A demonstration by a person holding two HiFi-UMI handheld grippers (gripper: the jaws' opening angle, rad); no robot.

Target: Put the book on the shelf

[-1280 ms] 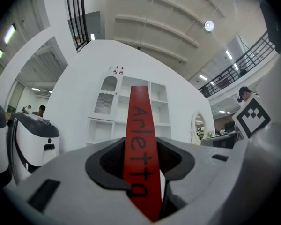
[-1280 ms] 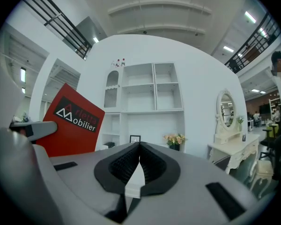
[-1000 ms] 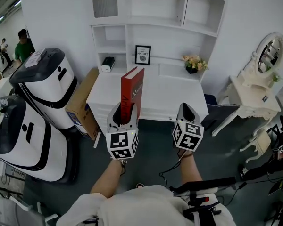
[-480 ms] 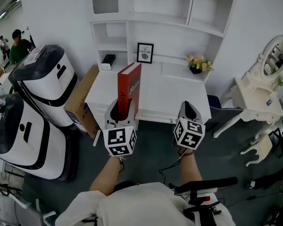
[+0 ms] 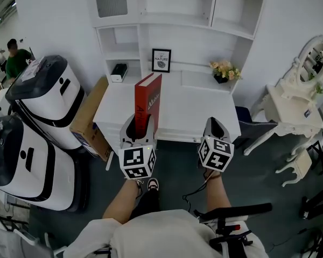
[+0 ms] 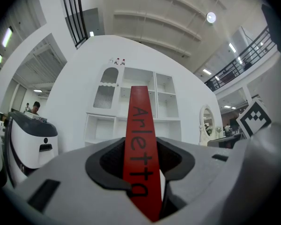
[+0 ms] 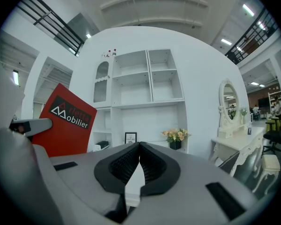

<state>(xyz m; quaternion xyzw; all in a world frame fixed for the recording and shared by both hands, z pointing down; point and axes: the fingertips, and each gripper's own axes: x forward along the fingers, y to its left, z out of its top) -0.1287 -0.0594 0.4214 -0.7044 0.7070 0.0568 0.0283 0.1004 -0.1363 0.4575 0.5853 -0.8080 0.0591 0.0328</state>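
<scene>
The left gripper (image 5: 140,128) clamps a tall red hardcover book (image 5: 149,102) upright. The right gripper (image 5: 213,125) is closed and empty, before the white wooden shelf unit (image 5: 175,15).

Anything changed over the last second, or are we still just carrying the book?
A shoe has come into view below the grippers, mid-step toward the desk. The left gripper still clamps the red book upright; the right gripper stays shut and empty.

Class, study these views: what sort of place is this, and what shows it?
Probably a furniture showroom in a large hall: a white shelved desk, a mirrored dressing table, and a railed balcony overhead.
</scene>
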